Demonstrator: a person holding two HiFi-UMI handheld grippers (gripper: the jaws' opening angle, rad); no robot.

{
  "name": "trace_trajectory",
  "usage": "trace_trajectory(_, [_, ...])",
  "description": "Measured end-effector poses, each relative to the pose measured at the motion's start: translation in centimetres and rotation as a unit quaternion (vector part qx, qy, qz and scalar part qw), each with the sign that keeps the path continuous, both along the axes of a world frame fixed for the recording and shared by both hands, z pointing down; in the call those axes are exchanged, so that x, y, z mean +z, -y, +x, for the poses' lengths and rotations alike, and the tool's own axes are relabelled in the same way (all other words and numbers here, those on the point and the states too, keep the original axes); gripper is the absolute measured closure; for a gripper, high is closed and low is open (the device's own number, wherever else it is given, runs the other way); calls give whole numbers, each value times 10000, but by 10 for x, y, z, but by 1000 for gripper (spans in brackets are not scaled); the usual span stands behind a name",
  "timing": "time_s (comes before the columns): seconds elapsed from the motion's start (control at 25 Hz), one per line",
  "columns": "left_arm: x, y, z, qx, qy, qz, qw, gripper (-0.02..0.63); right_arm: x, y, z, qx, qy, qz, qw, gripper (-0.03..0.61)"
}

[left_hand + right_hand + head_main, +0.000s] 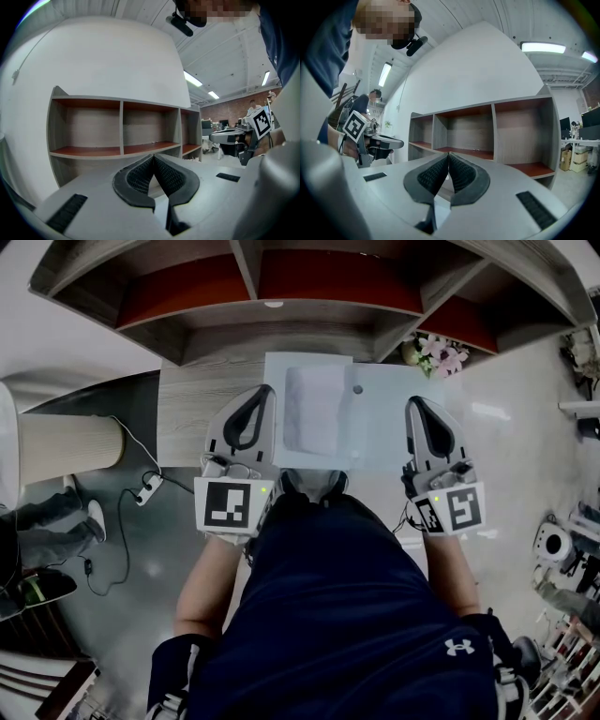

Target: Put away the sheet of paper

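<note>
The left gripper [153,158] was closed, its ribbed black pads meeting at the tips with nothing between them. The right gripper [448,155] was closed in the same way and also held nothing. Both were aimed level at the open shelf unit [122,133], whose grey frame holds reddish-brown boards.

From the head view, the two grippers sat side by side in front of the person, with the marker cubes nearest the body. The sheet of paper [317,409] lay flat between them on a larger white panel [394,427]. The panel rested on the wood-grain surface [192,399] just before the shelf unit. The sheet sat nearer the left gripper, and a small dark dot [357,389] marked the panel just beside the sheet's right edge. Neither gripper had hold of the sheet, and the pictures did not show whether the left one touched the panel's edge.

The person's shoes [314,486] showed at the panel's near edge. A small bunch of pink and white flowers [439,354] stood at the panel's far right corner. On the floor to the left lay a white power strip [147,489] with a trailing cable, near a pale round column [66,451].
</note>
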State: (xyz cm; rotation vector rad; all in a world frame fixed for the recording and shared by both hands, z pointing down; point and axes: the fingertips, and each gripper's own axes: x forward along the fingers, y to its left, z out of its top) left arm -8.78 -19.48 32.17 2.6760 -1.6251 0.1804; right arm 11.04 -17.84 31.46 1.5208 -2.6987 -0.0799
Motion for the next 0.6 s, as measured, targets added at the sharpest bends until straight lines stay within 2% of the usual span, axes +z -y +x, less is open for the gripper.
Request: trace_trajectory(0.6, [4, -1, -3, -1, 13, -40, 10000, 598, 7, -1, -1, 9, -7, -86, 10000, 563])
